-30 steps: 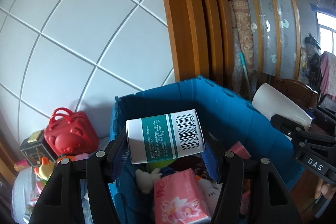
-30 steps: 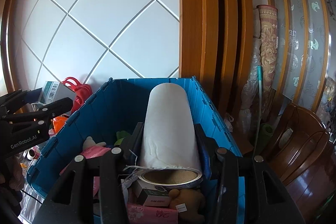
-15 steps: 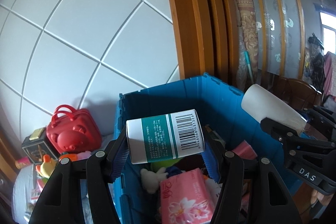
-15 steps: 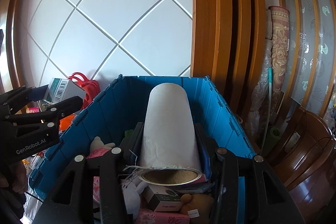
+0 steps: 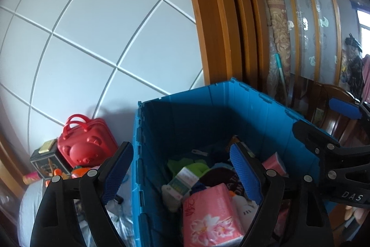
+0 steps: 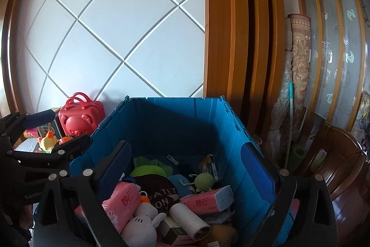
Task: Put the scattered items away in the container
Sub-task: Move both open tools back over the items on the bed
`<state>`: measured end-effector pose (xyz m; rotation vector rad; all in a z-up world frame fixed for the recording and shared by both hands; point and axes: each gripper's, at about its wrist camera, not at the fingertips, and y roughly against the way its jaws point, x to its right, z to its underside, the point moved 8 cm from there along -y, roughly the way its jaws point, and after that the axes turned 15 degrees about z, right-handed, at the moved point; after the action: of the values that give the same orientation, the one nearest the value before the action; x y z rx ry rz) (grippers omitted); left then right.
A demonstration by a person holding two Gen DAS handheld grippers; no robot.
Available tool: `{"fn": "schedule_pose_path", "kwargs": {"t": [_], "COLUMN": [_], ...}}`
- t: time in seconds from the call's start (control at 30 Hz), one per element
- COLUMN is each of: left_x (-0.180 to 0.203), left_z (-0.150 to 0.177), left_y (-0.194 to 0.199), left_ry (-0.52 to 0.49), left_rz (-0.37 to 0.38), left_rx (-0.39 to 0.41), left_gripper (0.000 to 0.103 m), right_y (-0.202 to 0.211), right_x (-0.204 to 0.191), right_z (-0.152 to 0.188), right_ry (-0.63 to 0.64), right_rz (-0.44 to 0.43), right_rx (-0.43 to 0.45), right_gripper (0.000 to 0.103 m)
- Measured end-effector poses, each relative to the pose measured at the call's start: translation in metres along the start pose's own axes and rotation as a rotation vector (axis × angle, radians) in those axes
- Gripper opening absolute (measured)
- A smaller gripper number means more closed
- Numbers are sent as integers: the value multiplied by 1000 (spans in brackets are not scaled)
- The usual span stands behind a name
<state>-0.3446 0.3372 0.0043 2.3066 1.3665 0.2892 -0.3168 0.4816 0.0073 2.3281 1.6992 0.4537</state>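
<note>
A blue plastic crate (image 5: 249,112) (image 6: 175,117) stands against the wall, filled with tissue packs, plush toys and boxes. My left gripper (image 5: 182,168) is open and empty over the crate's left wall. The green-and-white box (image 5: 182,179) lies inside the crate among the items. My right gripper (image 6: 185,168) is open and empty above the crate. The white roll (image 6: 189,219) lies inside at the front, beside a pink tissue pack (image 6: 205,200). The right gripper also shows at the right edge of the left wrist view (image 5: 342,147).
A red bear-shaped case (image 5: 85,142) (image 6: 78,119), a dark tin (image 5: 48,159) and a yellow duck toy (image 6: 48,142) sit left of the crate. A rolled mat (image 6: 300,75) and wooden chair (image 6: 340,159) stand to the right. The tiled wall is close behind.
Both grippers opened. The green-and-white box dropped from the left gripper into the crate, and the white roll dropped from the right gripper into the crate.
</note>
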Motion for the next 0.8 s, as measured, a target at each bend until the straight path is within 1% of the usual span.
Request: {"fn": "schedule_pose_path", "kwargs": {"t": [0.07,0.1,0.43,0.6,0.8], "left_x": [1,1,-1,-6,-14], "left_z": [0,-1,3,7,12], "left_y": [2,3,16,26,38], "left_ry": [-5,-8,-9,-4,12], "left_rz": [-6,-9,-26,-43,-66], "left_rx": [5,7,17,23,33], "left_gripper": [95,96,96,96,96], "right_y": [1,2,13,16,21], "right_x": [2,3,3,3,-1], "right_z": [0,0,-1,4,11], "right_ry": [-10,-12,-14,-23,-27], "right_rz": [3,3,8,12,-5], "right_rx": [0,0,11,3,-7], "right_gripper": [97,97,97,97,97]}}
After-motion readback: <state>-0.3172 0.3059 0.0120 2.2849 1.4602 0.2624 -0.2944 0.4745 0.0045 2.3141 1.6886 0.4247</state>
